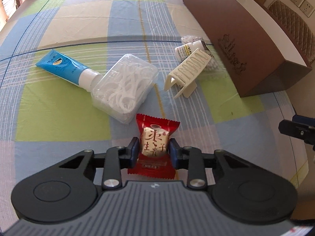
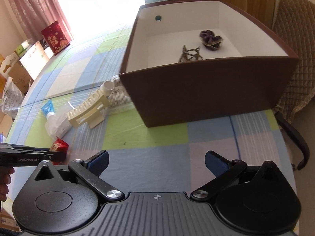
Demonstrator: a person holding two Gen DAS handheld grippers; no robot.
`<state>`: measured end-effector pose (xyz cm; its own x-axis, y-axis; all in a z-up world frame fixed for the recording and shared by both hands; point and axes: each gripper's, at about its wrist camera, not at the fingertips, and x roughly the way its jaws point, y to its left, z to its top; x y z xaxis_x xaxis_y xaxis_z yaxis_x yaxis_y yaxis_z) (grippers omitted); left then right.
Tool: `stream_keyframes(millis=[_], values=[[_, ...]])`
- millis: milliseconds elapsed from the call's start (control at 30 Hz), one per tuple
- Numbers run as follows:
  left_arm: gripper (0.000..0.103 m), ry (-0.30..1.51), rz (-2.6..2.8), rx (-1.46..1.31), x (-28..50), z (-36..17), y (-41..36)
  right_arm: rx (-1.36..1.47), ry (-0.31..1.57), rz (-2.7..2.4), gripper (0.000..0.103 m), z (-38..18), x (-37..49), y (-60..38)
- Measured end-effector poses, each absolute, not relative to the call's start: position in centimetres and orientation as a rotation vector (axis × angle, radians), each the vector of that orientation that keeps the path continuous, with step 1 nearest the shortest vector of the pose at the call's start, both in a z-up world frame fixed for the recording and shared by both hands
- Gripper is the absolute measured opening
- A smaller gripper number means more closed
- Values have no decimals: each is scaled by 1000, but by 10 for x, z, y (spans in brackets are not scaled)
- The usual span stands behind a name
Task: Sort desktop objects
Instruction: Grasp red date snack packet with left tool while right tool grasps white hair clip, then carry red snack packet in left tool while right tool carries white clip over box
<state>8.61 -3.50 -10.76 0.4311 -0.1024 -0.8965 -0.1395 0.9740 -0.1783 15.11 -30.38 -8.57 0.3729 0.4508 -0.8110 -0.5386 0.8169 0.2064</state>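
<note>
Here a checked tablecloth (image 1: 59, 106) bears a brown box (image 2: 206, 90).

The left wrist view is taken low and close over the table (image 1: 59, 118), faced toward the box (image 1: 246, 45) at 1 o'clock. The right wrist view is raised higher, faced into the box (image 2: 212, 90) at 12 o'clock. Shared by both: the box, the cream clip (image 1: 187, 72) (image 2: 88, 110), the red sweet (image 1: 155, 143) (image 2: 59, 145).

"GenRobot.AI" on left gripper (image 2: 59, 156)
</note>
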Motion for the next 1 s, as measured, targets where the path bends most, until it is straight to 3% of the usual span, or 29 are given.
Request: stream_keyframes(millis=[633, 1000], values=[[24, 1051, 189, -276, 56, -88, 64, -103, 965, 809, 100, -91, 139, -190], [24, 1067, 177, -277, 65, -101, 103, 13, 1012, 574, 67, -102, 174, -149]])
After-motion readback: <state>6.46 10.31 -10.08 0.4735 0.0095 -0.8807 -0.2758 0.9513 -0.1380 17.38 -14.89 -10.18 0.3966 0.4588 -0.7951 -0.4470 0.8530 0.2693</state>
